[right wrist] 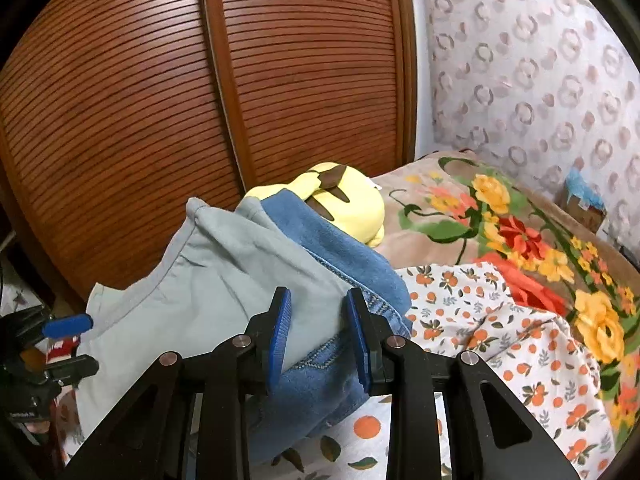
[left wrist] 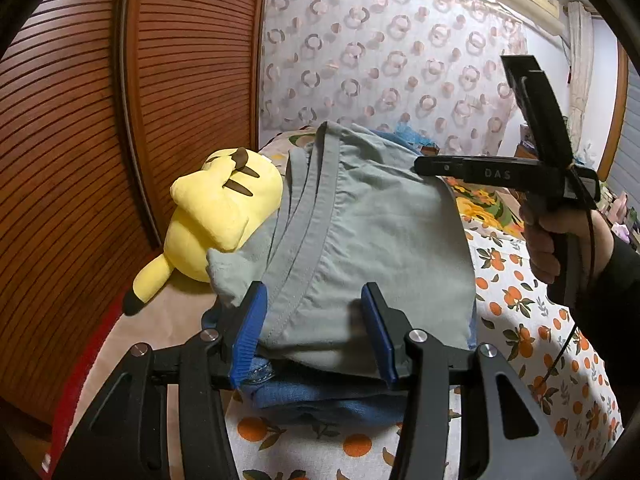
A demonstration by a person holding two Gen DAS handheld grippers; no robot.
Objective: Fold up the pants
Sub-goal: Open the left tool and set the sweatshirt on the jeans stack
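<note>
Folded grey-green pants (left wrist: 376, 236) lie on top of folded blue jeans (left wrist: 320, 400) in a stack on the bed; both also show in the right wrist view, the pants (right wrist: 200, 280) and the jeans (right wrist: 340, 268). My left gripper (left wrist: 316, 332) is open, its blue pads on either side of the stack's near edge. My right gripper (right wrist: 318, 336) is open, its pads straddling the stack's right edge where grey cloth meets denim. It shows from the side in the left wrist view (left wrist: 436, 168), at the far right corner of the pants.
A yellow plush toy (left wrist: 216, 216) lies against the stack's left side, by the brown slatted wardrobe doors (left wrist: 80, 140). The bed has an orange-print sheet (left wrist: 520, 300) and a floral blanket (right wrist: 520, 232). A patterned curtain (left wrist: 380, 60) hangs behind.
</note>
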